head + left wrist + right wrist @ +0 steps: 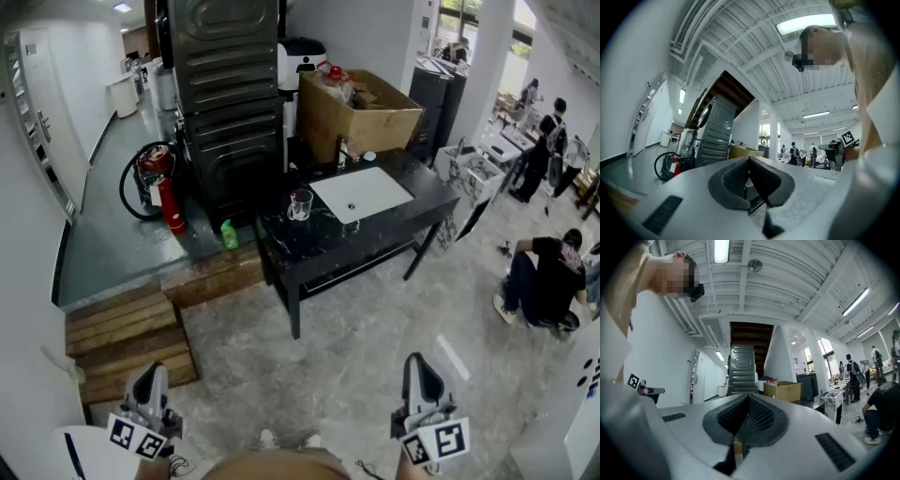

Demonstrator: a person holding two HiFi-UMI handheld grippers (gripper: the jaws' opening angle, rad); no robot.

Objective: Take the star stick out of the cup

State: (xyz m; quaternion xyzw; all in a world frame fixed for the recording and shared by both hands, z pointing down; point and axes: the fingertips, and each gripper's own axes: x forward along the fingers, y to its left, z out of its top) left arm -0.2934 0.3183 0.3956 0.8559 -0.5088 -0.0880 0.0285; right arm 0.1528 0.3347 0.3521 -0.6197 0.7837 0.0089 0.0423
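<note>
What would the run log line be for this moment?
phase: not begun | left tongs shut, empty | right tongs shut, empty | cup on black table, untouched

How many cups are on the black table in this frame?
1. A clear cup stands near the left end of the black table, left of the white rectangle. The cardboard box could hide others.
</note>
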